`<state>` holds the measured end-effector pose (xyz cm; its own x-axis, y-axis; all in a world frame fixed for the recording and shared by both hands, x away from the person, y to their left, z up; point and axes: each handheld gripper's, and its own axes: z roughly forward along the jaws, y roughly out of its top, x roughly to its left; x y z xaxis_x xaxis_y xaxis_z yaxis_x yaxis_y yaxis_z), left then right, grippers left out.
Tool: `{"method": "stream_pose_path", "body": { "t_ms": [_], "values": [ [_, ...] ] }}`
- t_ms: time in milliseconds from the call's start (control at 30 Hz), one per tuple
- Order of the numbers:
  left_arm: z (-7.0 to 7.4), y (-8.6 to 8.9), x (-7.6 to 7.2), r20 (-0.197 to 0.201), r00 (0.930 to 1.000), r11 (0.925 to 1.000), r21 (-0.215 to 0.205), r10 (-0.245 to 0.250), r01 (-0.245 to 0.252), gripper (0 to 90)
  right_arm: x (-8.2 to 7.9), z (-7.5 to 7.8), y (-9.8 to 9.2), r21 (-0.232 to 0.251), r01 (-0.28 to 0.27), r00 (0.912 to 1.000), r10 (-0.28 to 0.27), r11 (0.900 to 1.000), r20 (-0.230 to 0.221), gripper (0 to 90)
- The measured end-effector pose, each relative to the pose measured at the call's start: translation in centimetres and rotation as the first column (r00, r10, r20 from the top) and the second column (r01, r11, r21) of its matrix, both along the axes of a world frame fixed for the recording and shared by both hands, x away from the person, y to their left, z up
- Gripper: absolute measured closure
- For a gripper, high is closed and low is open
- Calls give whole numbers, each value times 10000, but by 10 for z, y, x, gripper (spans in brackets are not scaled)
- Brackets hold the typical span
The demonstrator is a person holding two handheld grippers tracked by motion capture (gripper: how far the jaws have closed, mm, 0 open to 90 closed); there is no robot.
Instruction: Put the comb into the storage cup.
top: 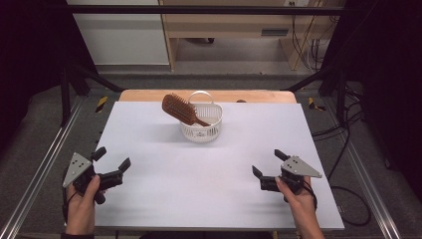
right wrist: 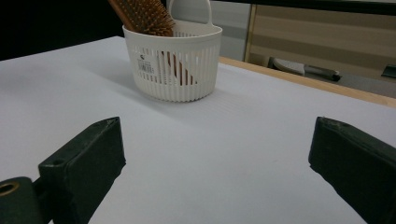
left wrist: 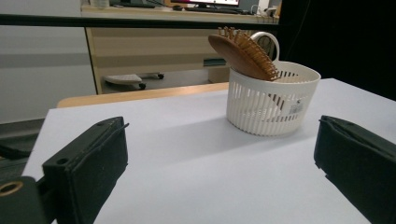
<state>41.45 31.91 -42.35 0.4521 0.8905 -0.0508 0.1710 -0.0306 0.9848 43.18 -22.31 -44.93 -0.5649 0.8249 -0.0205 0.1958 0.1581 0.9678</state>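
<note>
A small white slotted basket (top: 201, 130) (left wrist: 271, 105) (right wrist: 173, 60) with a loop handle stands at the far middle of the white table (top: 199, 179). A brown wooden hairbrush (top: 180, 109) (left wrist: 243, 52) (right wrist: 142, 16) leans in it, handle down, its bristled head sticking out over the left rim. My left gripper (top: 111, 159) (left wrist: 219, 172) rests open near the front left edge, nothing between its jaws. My right gripper (top: 269, 163) (right wrist: 215, 172) rests open at the front right, also holding nothing. Both point toward the basket from well short of it.
A bare wooden strip (top: 149, 95) runs along the table's far edge. Metal frame rails (top: 45, 164) flank the table on both sides. Cables (top: 343, 149) trail on the floor at the right. Wooden furniture (top: 234, 30) stands beyond the table.
</note>
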Motion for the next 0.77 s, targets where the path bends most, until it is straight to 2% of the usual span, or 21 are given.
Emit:
{"method": "stream_pose_path", "body": {
  "t_ms": [133,167,267,333,400,467,533,767],
  "values": [
    [-4,-4,-5,106,9998,9998,170,-138,136,27,0,0,-1,13,-13,10000,13,10000,21,39],
    [-5,-6,-6,118,9995,9993,233,-302,300,27,0,0,-1,42,-19,10000,19,10000,37,39],
    [-10,-12,-11,-21,9977,9956,660,-672,671,27,0,0,0,114,-38,10000,37,9999,54,39],
    [-13,-14,-14,-91,9974,9953,652,-711,715,27,1,-1,-1,162,-31,10000,31,9999,37,39],
    [-17,-17,-19,-196,9976,9968,420,-668,675,29,1,-1,-1,173,-29,10000,28,9998,45,39],
    [-19,-20,-23,-250,9973,9958,569,-697,711,29,1,-1,-2,232,-28,10000,27,9997,77,38],
    [-19,-21,-25,-127,9981,9958,676,-609,617,29,1,0,-2,286,0,10000,-3,9996,96,37],
    [-19,-15,-24,130,9998,9987,478,-172,166,29,5,-1,-5,478,307,9995,-306,9984,-21,34]
  ]
}}
